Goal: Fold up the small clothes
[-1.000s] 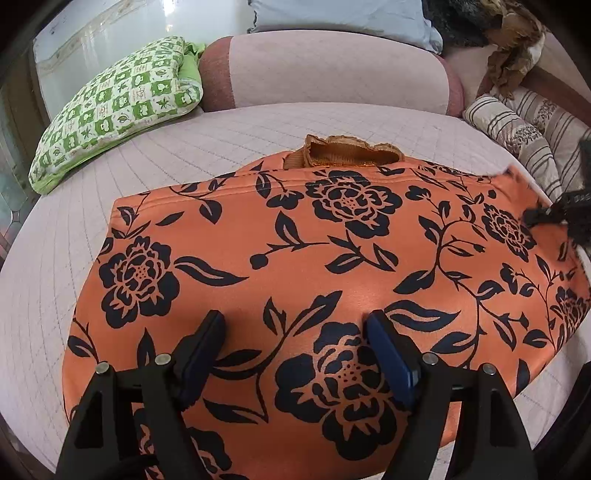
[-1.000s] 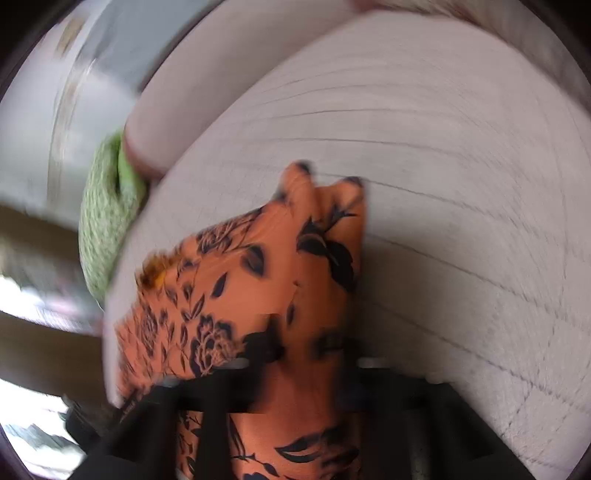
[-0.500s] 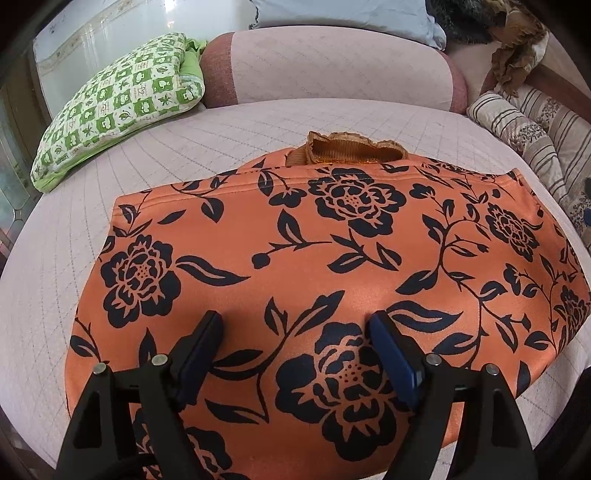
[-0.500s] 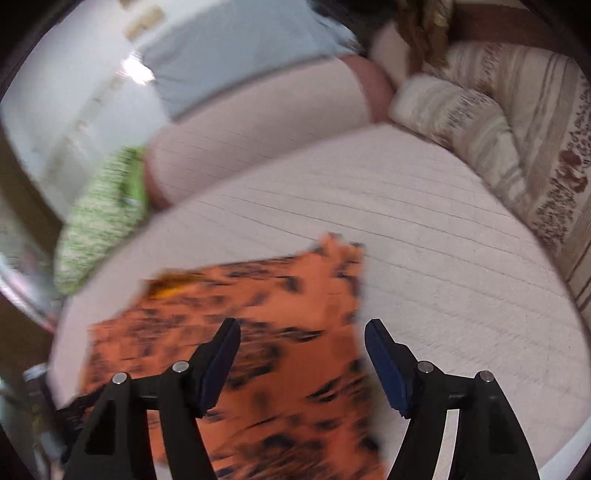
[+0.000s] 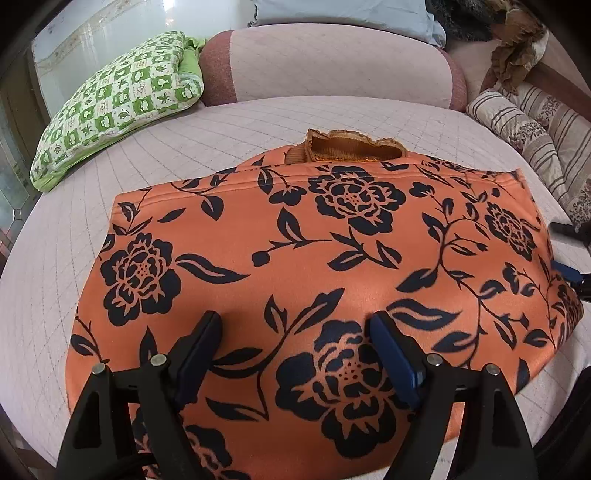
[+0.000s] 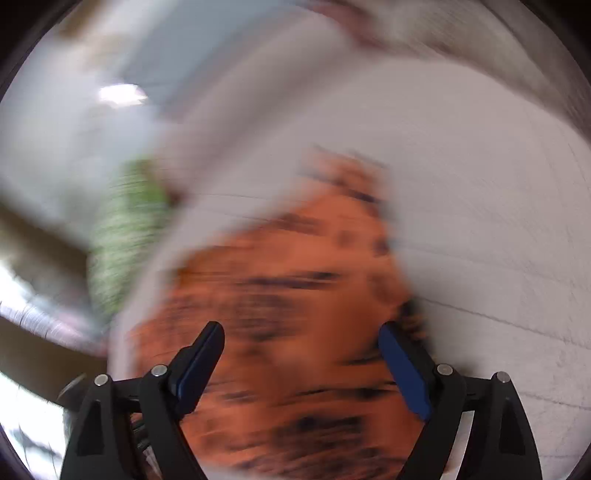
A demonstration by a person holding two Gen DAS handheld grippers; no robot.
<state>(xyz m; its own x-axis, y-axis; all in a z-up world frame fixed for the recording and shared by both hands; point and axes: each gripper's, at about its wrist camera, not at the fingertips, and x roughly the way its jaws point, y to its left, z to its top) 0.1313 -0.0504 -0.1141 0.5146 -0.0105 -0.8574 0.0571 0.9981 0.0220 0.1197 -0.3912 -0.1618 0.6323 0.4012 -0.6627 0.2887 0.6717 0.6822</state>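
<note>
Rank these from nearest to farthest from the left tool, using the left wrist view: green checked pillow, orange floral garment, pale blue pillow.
1. Orange floral garment, directly under the left tool.
2. Green checked pillow, far left.
3. Pale blue pillow, top edge, behind the bolster.

Right wrist view smeared; orange garment (image 6: 295, 314) indistinct.

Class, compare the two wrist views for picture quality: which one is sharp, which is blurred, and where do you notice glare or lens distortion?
Left wrist view: sharp, the orange floral garment crisp, the bed bowed by the fisheye, glare on the glossy panel at top left. Right wrist view: heavy motion blur smears the garment and the green pillow; only the right tool stays sharp, with one bright glare spot at upper left.
</note>
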